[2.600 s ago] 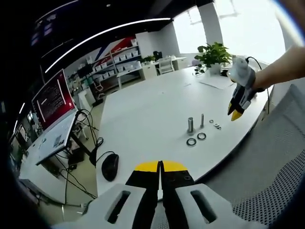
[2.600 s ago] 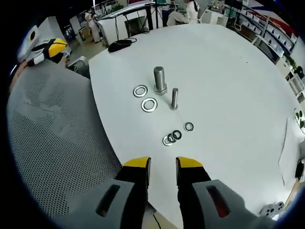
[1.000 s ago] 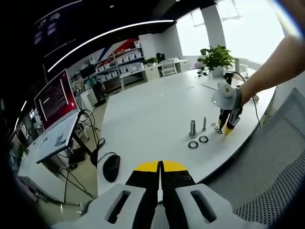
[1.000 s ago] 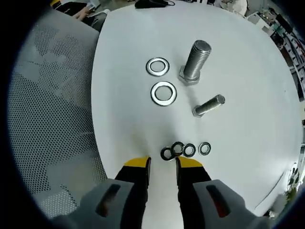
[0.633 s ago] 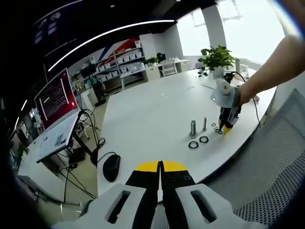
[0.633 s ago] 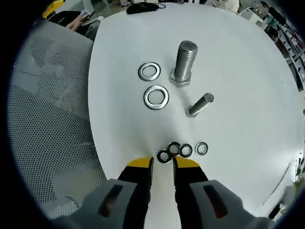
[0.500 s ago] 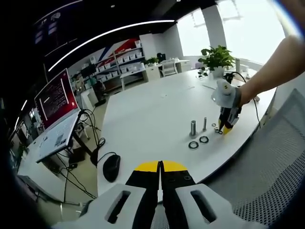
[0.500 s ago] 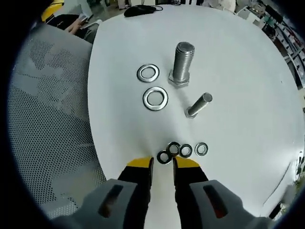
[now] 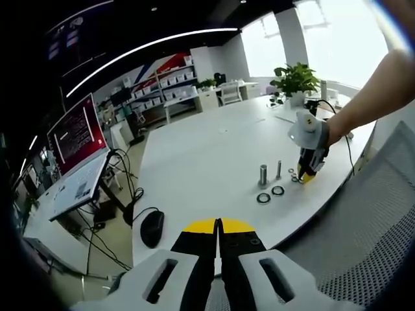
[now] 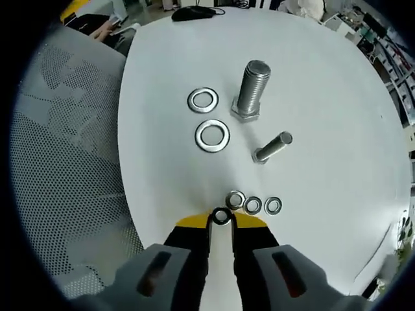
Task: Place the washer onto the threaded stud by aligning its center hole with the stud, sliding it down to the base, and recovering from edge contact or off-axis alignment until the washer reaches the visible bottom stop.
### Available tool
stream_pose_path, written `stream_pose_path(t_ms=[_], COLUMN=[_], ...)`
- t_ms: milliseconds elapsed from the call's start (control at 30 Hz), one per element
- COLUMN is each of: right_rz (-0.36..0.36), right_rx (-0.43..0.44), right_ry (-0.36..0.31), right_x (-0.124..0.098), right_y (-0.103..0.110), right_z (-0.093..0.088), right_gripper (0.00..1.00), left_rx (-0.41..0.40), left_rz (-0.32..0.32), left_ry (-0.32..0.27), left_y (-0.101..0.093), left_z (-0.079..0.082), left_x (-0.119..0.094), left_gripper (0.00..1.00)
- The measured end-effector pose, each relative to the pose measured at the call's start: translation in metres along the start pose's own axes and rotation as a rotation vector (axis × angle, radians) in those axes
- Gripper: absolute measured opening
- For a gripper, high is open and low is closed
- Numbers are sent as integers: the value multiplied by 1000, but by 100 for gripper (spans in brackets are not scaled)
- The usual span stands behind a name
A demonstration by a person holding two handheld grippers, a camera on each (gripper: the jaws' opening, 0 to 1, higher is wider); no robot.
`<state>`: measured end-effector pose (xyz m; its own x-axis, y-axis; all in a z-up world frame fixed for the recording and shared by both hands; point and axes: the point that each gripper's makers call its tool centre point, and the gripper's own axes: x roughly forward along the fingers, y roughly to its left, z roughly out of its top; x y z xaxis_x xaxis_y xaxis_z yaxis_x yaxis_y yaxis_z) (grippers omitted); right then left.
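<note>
On the white table a large threaded stud stands on its hex head, with a thinner stud beside it. Two large washers lie flat to their left. Three small washers lie in a row near the table's edge. My right gripper is shut on a fourth small washer, held between its yellow tips. In the left gripper view, the right gripper stands tip-down beside the studs. My left gripper is shut with nothing in it, well short of the table.
A mesh chair back lies left of the table's rim. In the left gripper view, a black mouse sits near the table's near edge, a red screen stands at the left and a potted plant at the far end.
My right gripper's jaws have closed on the small washer nearest the table edge, which has come away from the row. The left gripper has stayed still and shut.
</note>
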<state>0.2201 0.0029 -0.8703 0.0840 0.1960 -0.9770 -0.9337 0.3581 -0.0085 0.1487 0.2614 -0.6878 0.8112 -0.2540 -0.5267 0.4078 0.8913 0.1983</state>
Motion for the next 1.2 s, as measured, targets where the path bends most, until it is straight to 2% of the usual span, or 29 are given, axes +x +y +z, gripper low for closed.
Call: stream_pose_path(t_ms=[467, 900, 1200], right_rz=[27, -29, -96], right_rx=[56, 91, 76], right_ry=[-71, -159, -209], right_x=[-34, -56, -62], right_y=[-6, -22, -34], right_z=[21, 41, 60], right_gripper=[14, 14, 14], left_rx=[-1, -12, -28], left_rz=[-2, -5, 2], left_ry=[-8, -8, -21], left_y=[0, 1, 3], left_z=[1, 1, 3], left_x=[0, 0, 0], left_gripper=[0, 0, 0])
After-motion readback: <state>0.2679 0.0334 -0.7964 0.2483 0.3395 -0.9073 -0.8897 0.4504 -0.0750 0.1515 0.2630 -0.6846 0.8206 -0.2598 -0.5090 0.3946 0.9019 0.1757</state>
